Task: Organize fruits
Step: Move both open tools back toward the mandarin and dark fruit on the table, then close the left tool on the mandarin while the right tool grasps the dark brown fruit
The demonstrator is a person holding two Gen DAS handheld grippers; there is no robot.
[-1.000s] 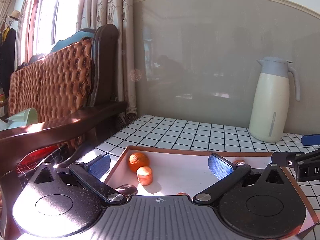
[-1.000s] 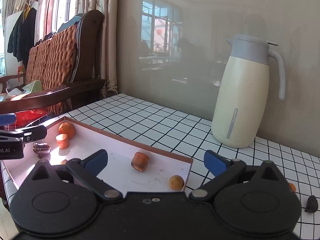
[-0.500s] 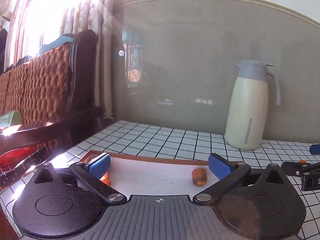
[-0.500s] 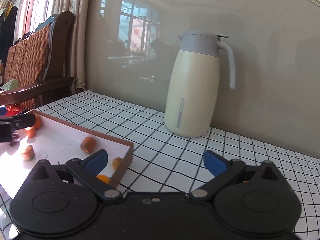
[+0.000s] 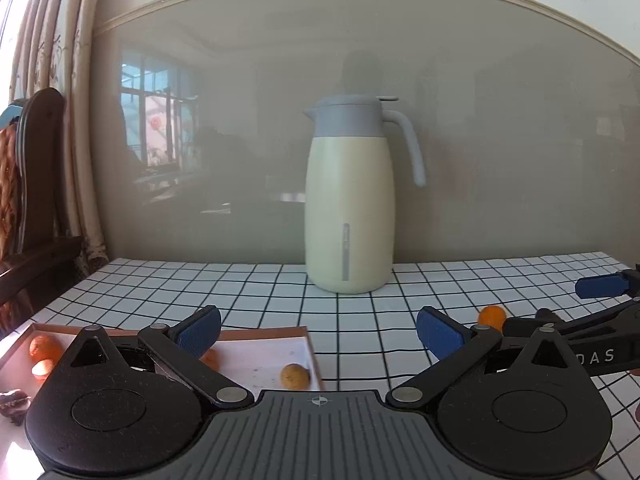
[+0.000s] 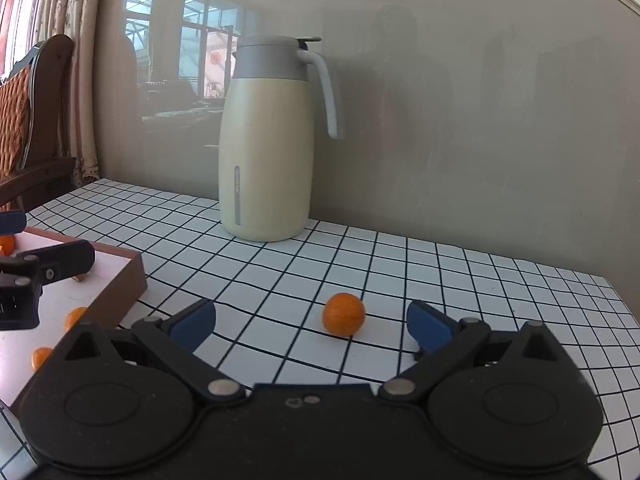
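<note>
A small orange fruit [image 6: 344, 314] lies loose on the checkered tabletop, just ahead of my right gripper [image 6: 312, 322], which is open around empty air with the fruit between its finger lines. The same fruit [image 5: 492, 317] shows at the right in the left wrist view, beside the right gripper's fingers [image 5: 600, 285]. My left gripper [image 5: 318, 330] is open and empty over the right end of a brown-rimmed tray [image 5: 264, 334]. The tray holds a yellowish fruit [image 5: 295, 376], orange fruits [image 5: 43, 347] and a dark one [image 5: 14, 400]. In the right wrist view the tray [image 6: 128, 280] sits at left.
A cream thermos jug [image 5: 348, 204] with a grey lid stands near the wall behind both grippers, also as the jug [image 6: 266, 144] in the right wrist view. A dark wooden chair [image 6: 36, 120] stands left of the table. The table's right edge [image 6: 620, 304] is close.
Both grippers have swung to the right: the tray slid to the left of each view, and the loose orange fruit has come into view ahead of the right gripper. Both stayed open.
</note>
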